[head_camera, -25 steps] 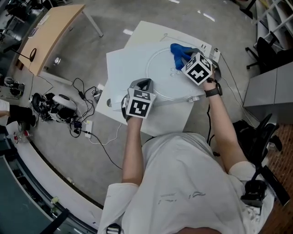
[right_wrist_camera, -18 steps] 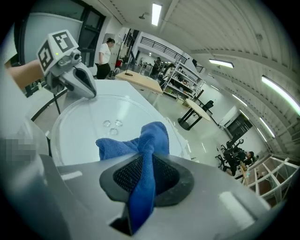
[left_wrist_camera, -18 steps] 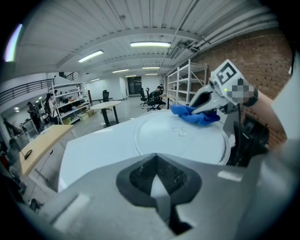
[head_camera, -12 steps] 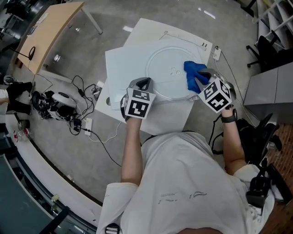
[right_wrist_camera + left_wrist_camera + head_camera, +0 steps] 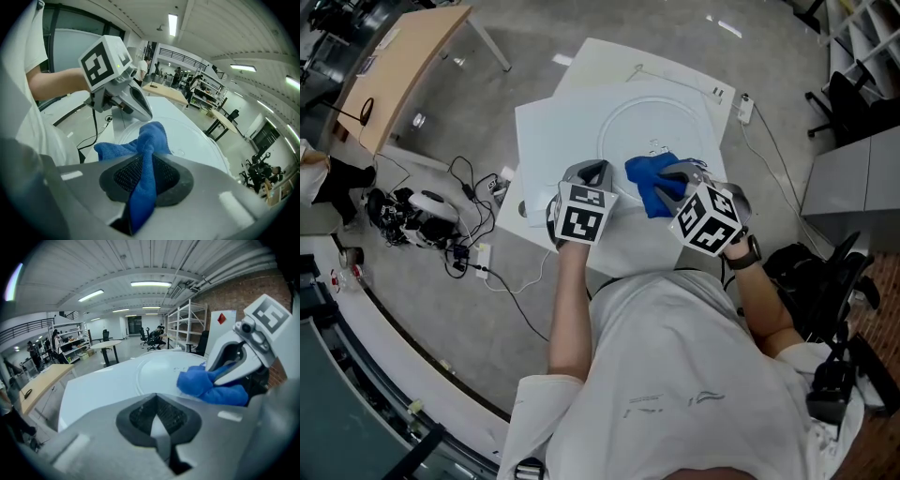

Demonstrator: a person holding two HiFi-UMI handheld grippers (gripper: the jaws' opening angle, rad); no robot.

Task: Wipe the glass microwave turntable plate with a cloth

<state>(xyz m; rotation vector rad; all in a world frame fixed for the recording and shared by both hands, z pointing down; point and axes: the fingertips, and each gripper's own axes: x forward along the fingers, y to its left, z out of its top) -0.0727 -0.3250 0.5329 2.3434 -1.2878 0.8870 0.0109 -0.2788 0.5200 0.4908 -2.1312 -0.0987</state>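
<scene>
The right gripper (image 5: 673, 190) pinches a blue cloth (image 5: 645, 183) between its jaws and holds it on the near part of the glass turntable plate (image 5: 652, 122). The plate lies on a white table (image 5: 548, 131). The left gripper (image 5: 592, 172) has its jaws clamped on the plate's near-left rim.

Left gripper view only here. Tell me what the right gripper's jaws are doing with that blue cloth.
Observer: The right gripper is shut on the blue cloth; a fold runs down between its jaws.
Operator: Give me the cloth's spot on the plate.
Observer: Head view: it lies on the glass plate's near edge, closest to the person.
Operator: Place my left gripper.
Observer: Head view: the left gripper sits at the plate's near-left rim, just left of the cloth.
</scene>
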